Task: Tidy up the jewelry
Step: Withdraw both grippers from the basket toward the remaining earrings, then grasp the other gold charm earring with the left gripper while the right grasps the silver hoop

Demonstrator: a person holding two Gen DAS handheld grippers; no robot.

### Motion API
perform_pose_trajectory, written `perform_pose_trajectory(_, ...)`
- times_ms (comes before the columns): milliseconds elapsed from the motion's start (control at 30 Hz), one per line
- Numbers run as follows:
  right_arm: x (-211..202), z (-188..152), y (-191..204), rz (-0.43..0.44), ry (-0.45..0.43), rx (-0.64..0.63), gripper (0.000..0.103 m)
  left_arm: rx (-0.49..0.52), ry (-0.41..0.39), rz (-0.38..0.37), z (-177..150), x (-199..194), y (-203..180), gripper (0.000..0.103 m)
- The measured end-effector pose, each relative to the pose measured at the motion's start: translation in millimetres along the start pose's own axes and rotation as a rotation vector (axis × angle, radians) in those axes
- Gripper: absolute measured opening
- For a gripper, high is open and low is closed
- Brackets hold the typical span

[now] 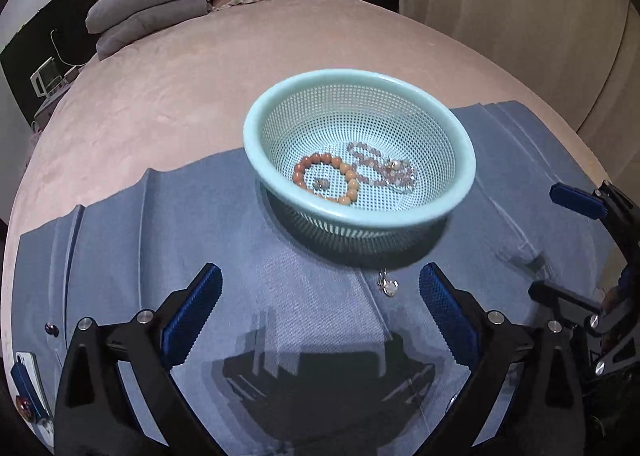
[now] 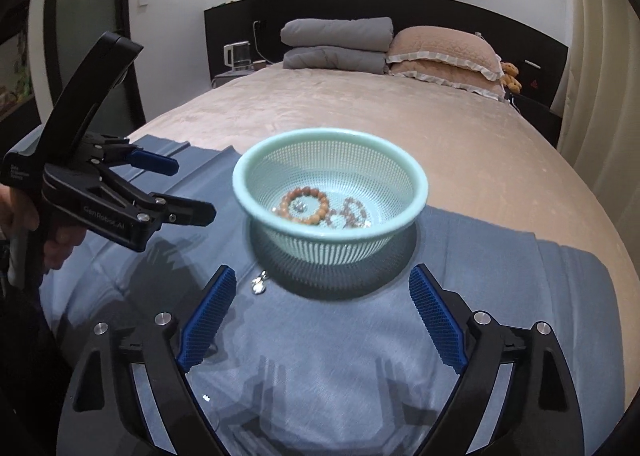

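Both claws stand open and empty: left claw (image 1: 320,312), right claw (image 2: 322,312). The basket (image 1: 256,127) on the blue cloth (image 1: 120,256) holds an orange bead bracelet (image 1: 326,181) and a pale bracelet (image 1: 380,169). A small silver charm (image 2: 259,283) lies loose at the basket's 7 o'clock. Risk: blunt pads may push the charm into a cloth fold, or nudge the basket. Its shape is unclear; objects at the cloth's left edge are cut off.
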State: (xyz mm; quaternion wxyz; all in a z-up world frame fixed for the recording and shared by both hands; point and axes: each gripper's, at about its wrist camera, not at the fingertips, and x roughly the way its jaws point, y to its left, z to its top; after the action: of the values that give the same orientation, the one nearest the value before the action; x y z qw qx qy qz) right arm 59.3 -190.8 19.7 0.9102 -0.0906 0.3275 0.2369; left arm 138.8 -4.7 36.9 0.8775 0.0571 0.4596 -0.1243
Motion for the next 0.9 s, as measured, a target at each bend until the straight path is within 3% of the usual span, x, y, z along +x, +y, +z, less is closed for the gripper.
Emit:
perform_pose_trajectory(233, 1, -48, 28, 0.018, 0.091, -0.01, 0.084, 0.023, 0.046, -0.035, -29, 17, -20, 0.097)
perform_pose_trajectory(533, 12, -89, 61, 0.035, 0.156, -0.055, 0.082, 0.041, 0.103, -0.052, -28, 56, -44, 0.097)
perform_pose_trajectory(600, 19, -94, 65, 0.039, 0.181, -0.056, 0.077, 0.04, 0.112, -0.035, -24, 65, -48, 0.094)
perform_pose_trajectory(667, 24, -99, 69, 0.016, 0.196, -0.073, 0.066, 0.039, 0.119, -0.039, -22, 74, -51, 0.089)
perform_pose_trajectory(733, 23, -102, 69, 0.024, 0.187, -0.079, 0.06, 0.032, 0.15, -0.044, -22, 85, -51, 0.07)
perform_pose_trajectory(800, 21, -102, 65, 0.019, 0.183, -0.064, 0.044, 0.058, 0.132, -0.009, -23, 87, -56, 0.064)
perform_pose_trajectory(833, 20, -102, 62, 0.023, 0.185, -0.05, 0.032, 0.071, 0.127, -0.004, -24, 87, -58, 0.055)
perform_pose_trajectory(867, 20, -103, 60, 0.027, 0.187, -0.044, 0.026, 0.073, 0.126, -0.004, -24, 86, -58, 0.049)
perform_pose_trajectory(900, 20, -102, 59, 0.024, 0.189, -0.043, 0.022, 0.069, 0.128, 0.0, -23, 86, -57, 0.037)
